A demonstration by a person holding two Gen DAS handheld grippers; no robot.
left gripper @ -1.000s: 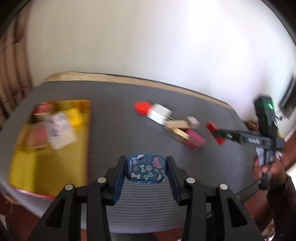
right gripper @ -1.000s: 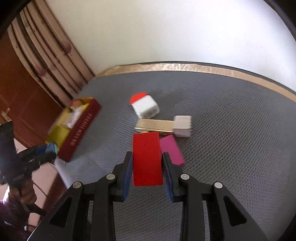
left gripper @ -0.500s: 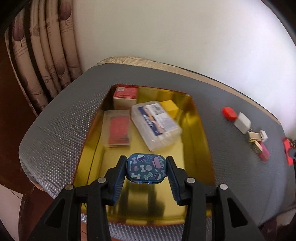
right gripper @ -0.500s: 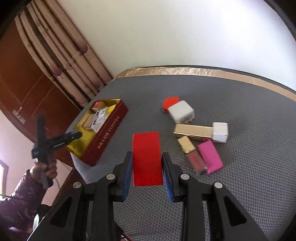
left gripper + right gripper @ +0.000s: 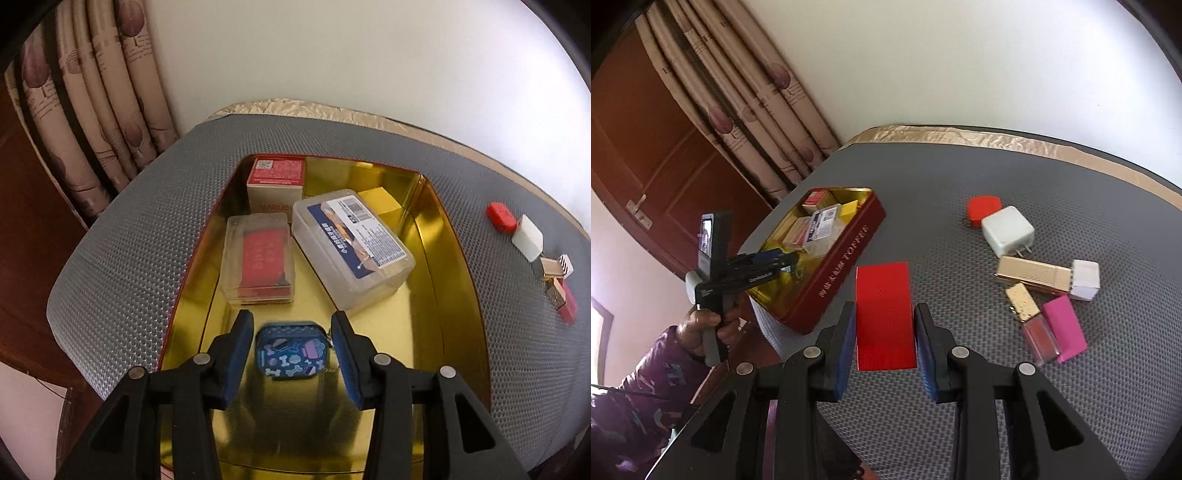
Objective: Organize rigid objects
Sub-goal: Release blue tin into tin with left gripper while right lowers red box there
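My left gripper [image 5: 292, 341] is open over the near part of the gold tin [image 5: 461, 295]. A small blue patterned case [image 5: 291, 355] sits between its fingers with a gap on each side, blurred, low in the tin. The tin holds a clear box with a label [image 5: 351, 243], a clear case with a red card [image 5: 260, 258], a red-topped box [image 5: 276, 181] and a yellow block [image 5: 380, 199]. My right gripper [image 5: 885, 332] is shut on a flat red box [image 5: 884, 314], held above the grey mat beside the tin [image 5: 842, 266].
On the grey mat [image 5: 997, 387] lie a red case [image 5: 983, 208], a white charger [image 5: 1007, 229], a gold bar with a white cap [image 5: 1034, 275], a lip gloss [image 5: 1032, 317] and a pink box [image 5: 1065, 328]. Curtains [image 5: 96, 107] hang at the left. The left gripper also shows in the right wrist view [image 5: 786, 260].
My left gripper swung from the mat to over the tin, then opened; the blue case has dropped from its fingers. My right gripper lifted and drew back with the red box.
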